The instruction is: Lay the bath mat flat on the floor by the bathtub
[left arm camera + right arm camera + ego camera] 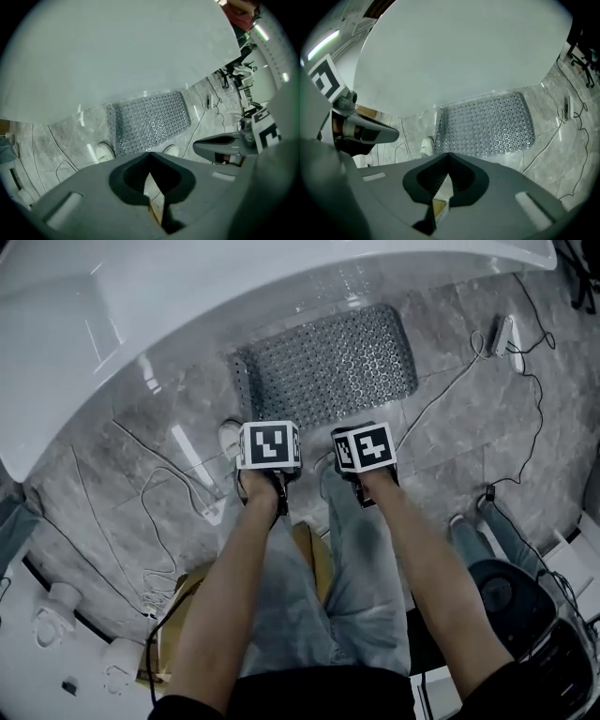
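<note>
Lying flat beside bathtub (187, 296): bath mat (328, 367), cables (439, 396) and perhaps shoes (230, 437) nearby

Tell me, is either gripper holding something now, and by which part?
Nothing is held. The left gripper and the right gripper both have jaws together and empty. The bath mat lies flat on the floor, apart from both.

We see cool, even light from above, with white streaks of glare on the glossy floor (441, 427) at centre left of the head view. Both gripper views bend strongly at the edges and go black in the corners. In their upper halves the bathtub (117, 56) looks pale and almost featureless.
</note>
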`<state>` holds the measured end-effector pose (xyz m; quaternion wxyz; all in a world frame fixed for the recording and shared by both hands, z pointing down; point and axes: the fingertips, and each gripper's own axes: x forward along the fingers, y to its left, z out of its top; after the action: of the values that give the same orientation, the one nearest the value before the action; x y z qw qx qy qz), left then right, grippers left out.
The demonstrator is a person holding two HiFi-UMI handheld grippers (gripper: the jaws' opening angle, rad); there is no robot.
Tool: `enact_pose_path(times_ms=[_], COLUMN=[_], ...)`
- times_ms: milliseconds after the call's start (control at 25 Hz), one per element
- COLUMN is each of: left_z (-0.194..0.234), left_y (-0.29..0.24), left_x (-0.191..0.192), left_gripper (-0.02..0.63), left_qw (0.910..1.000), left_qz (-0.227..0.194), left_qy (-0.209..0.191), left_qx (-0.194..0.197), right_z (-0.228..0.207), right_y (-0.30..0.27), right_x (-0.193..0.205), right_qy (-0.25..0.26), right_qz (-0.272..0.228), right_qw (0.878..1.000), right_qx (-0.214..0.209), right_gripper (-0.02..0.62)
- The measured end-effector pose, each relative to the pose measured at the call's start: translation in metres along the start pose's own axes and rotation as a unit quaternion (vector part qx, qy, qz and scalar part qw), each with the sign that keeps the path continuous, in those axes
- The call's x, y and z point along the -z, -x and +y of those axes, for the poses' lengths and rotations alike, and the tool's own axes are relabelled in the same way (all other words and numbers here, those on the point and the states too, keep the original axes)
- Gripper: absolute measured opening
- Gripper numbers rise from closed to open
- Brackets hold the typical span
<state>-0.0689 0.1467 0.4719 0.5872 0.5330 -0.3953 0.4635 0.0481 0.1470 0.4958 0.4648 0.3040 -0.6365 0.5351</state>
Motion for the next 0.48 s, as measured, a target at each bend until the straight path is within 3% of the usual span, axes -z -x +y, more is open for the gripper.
enact_pose_path(times_ms=[320, 480], left_z=[-0.007, -0.012], left_y=[0.028, 0.045], left_x=[-0.004, 0.006], left_gripper=[0.005, 0.005], left_qw=[0.9997, 0.9992], left_qz=[-0.020, -0.018], left_qy=[-0.010, -0.034], left_qx=[0.000, -0.014], right_z=[0.023, 0.018], right_y=[0.024, 0.040], right_x=[-0.015, -0.003], right_qy=[-0.005, -0.019], right_qz=[-0.014, 0.004], right_qw=[1.000, 1.000], right_qx=[-0.010, 0.005], right_gripper=[0.008, 0.006])
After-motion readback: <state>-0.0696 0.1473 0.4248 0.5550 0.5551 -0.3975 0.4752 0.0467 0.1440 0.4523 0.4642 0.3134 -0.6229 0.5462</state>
